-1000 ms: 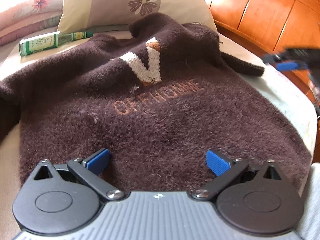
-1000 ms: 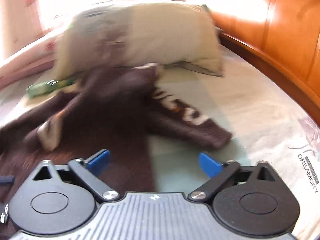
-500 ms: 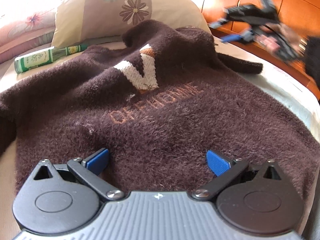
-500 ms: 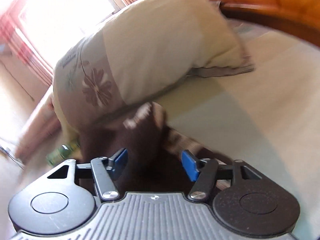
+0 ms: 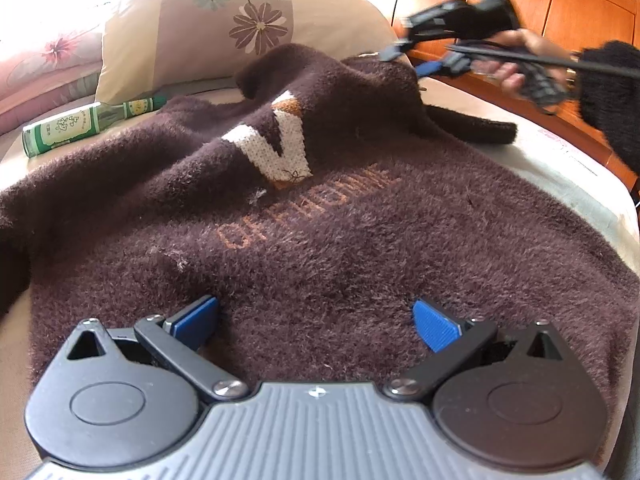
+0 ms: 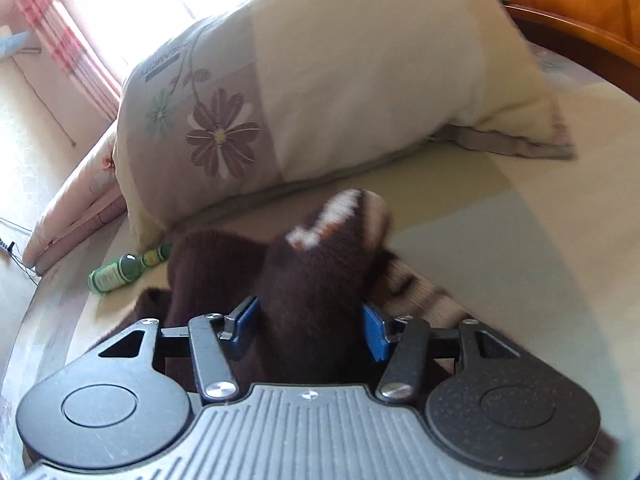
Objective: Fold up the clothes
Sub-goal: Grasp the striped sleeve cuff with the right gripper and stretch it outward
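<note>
Slippage is the risk: the right gripper (image 6: pixel 310 330) has its jaws around a thick fuzzy bunch of the sweater (image 5: pixel 320 220) spread on the bed (image 6: pixel 500 240), possibly grabbing extra layers, while the left gripper (image 5: pixel 316 320) hovers with jaws spread, holding nothing

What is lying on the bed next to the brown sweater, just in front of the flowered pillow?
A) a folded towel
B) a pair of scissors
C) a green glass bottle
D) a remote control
C: a green bottle with a pale label lies on its side on the bed, between the brown sweater and the flowered pillow.
</note>
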A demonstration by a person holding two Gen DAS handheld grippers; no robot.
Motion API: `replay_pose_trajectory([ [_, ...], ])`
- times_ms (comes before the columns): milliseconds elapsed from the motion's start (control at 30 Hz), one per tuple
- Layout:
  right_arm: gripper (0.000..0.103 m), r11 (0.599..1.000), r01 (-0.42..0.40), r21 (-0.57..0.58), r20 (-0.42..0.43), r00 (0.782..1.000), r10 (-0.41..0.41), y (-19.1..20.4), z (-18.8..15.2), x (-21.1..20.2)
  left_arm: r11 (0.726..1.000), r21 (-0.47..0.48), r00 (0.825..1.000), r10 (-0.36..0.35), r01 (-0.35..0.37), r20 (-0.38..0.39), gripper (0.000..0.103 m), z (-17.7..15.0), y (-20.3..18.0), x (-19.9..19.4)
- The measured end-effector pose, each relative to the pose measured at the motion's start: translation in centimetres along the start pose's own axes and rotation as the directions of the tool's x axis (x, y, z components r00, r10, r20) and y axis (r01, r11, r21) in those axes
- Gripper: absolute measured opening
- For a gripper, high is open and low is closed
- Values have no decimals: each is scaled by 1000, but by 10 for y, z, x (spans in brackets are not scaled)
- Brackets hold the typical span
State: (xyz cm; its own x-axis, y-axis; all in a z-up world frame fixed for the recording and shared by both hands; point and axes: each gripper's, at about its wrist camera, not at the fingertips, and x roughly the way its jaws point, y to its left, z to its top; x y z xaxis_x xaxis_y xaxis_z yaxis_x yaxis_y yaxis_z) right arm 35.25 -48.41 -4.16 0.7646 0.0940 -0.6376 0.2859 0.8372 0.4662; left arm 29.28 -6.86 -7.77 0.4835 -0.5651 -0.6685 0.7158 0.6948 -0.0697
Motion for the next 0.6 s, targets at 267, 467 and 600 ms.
replay_pose_trajectory([
  [267,65,976,137,171,-53,990,-129,-79,-59,-87,999,45,1000,-5,5,-1,102,0,-18,-10],
  [467,66,906,26,423,-25,1000,-17,-128,-111,-100,998,60,1000,-12,12,-7,102,-2,-22,-4],
  [600,67,830,-96,550,93,994,53,-146,-121,-88,998,68,1000,-8,8,1,102,-4,-22,-3],
])
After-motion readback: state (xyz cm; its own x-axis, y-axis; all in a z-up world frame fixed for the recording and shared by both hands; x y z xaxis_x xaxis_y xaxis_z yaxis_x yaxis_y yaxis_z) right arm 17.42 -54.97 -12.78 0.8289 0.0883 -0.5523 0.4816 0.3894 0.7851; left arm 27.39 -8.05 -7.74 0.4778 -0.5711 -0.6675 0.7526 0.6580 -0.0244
